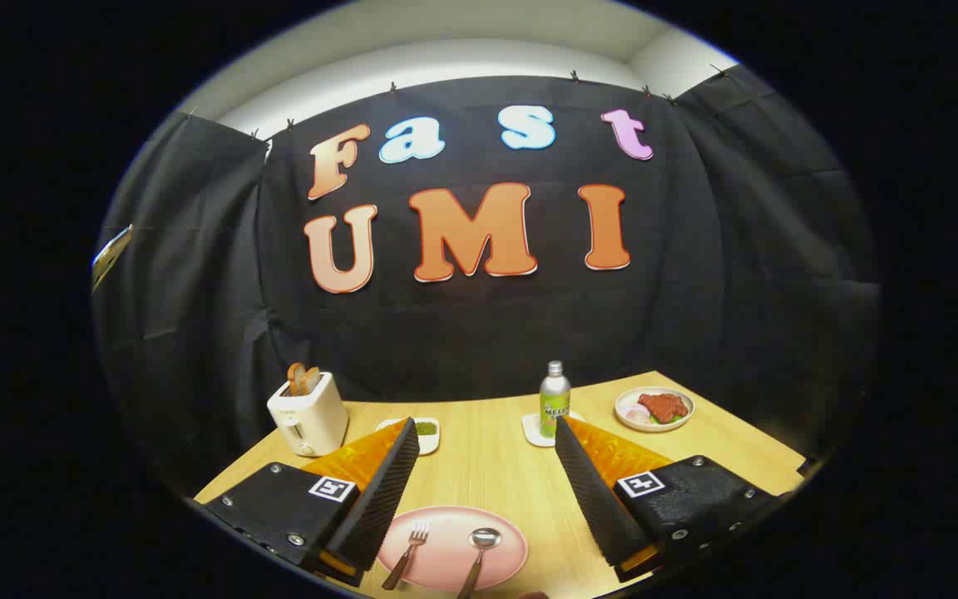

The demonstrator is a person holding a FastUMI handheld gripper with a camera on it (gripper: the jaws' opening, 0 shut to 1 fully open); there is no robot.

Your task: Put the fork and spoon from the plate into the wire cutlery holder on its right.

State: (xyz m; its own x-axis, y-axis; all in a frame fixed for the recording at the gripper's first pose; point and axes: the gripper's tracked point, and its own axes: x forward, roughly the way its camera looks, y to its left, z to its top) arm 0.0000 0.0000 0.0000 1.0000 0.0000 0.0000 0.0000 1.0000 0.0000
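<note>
Gripper (pixel 487 437) fingers stand wide apart above the wooden table (pixel 487 466), holding nothing. Between them lies the pink plate (pixel 446 553) with the fork (pixel 409 553) on its left part and the spoon (pixel 479 557) beside it. Beyond the fingers stand a toaster (pixel 308 412), a bottle (pixel 554 399) and what seems a dish of food (pixel 654 408).

A square black-and-white coded marker (pixel 332 488) sits on the left finger's mount, and a matching marker (pixel 641 483) on the right, with the gripper (pixel 486 426) spread wide and holding nothing over the table (pixel 487 466). Beyond the fingers, a bottle (pixel 555 399) carries a green label whose print is too small to make out.
</note>
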